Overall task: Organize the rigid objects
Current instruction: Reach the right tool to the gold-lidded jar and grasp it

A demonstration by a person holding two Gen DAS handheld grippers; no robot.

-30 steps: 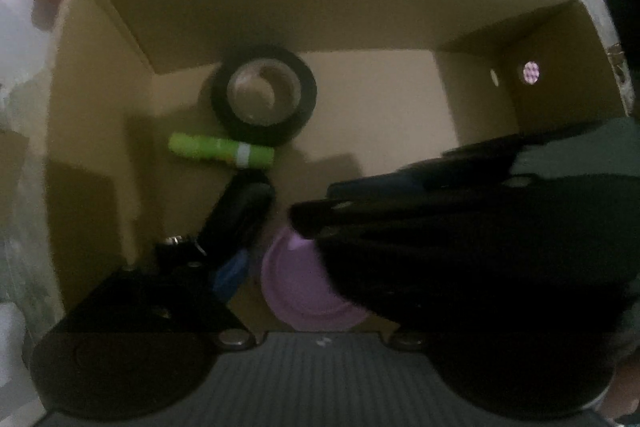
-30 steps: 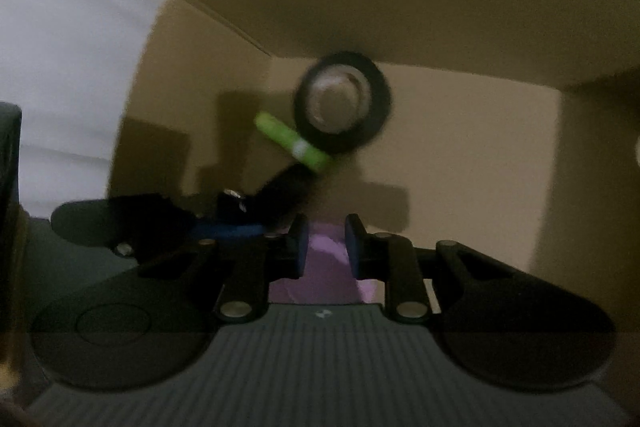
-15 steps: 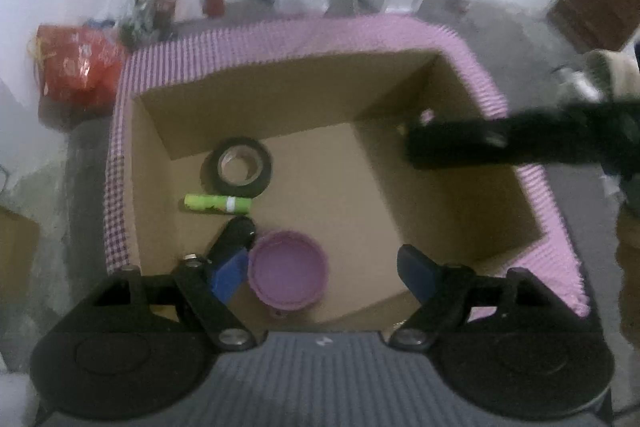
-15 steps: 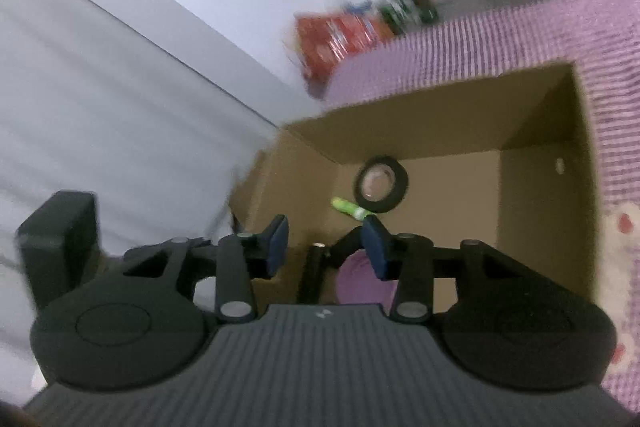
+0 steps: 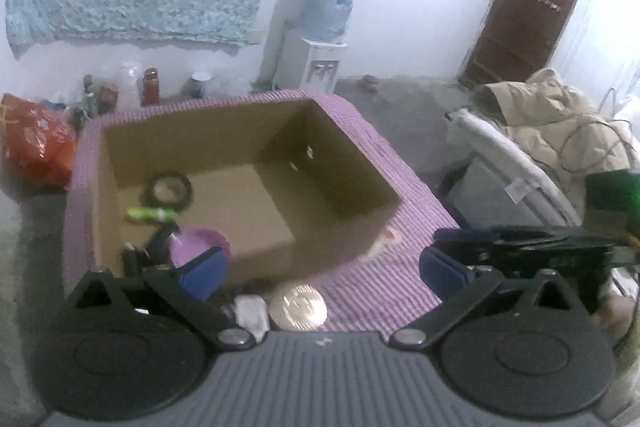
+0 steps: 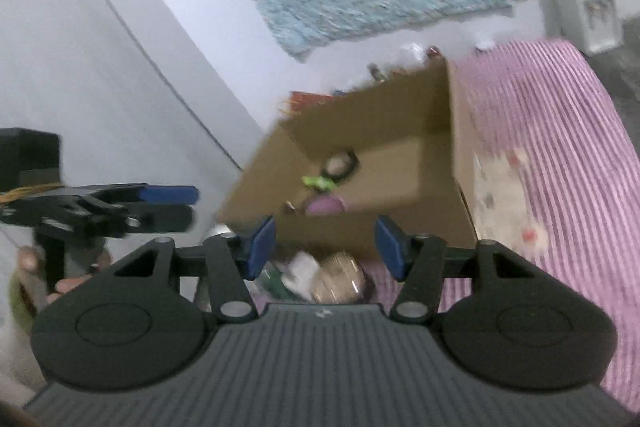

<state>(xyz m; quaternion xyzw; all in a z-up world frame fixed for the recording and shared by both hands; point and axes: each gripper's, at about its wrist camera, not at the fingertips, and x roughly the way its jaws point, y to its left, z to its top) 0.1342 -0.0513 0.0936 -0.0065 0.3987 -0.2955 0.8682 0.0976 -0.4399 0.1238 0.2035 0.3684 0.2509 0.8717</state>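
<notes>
A cardboard box [image 5: 360, 163] stands on a purple checked cloth. It holds a black tape roll [image 5: 166, 189], a green tube [image 5: 150, 214], a purple lid [image 5: 196, 245] and a black object [image 5: 160, 247]. The box [image 6: 400, 219] also shows in the right wrist view, blurred. My left gripper [image 5: 320, 273] is open and empty, above the box's near edge. My right gripper [image 6: 326, 243] is open and empty, raised in front of the box; it also appears at the right of the left wrist view [image 5: 520, 247]. A round gold object [image 5: 298, 307] and a white object [image 5: 250, 309] lie on the cloth in front of the box.
The purple checked cloth [image 5: 380, 291] covers the surface around the box. A red bag [image 5: 36, 143], bottles [image 5: 150, 87] and a water dispenser [image 5: 320, 39] stand by the far wall. A beige coat [image 5: 560, 131] lies at the right.
Both grippers have pulled up and back out of the box. The right gripper has opened wide; the purple lid stays in the box.
</notes>
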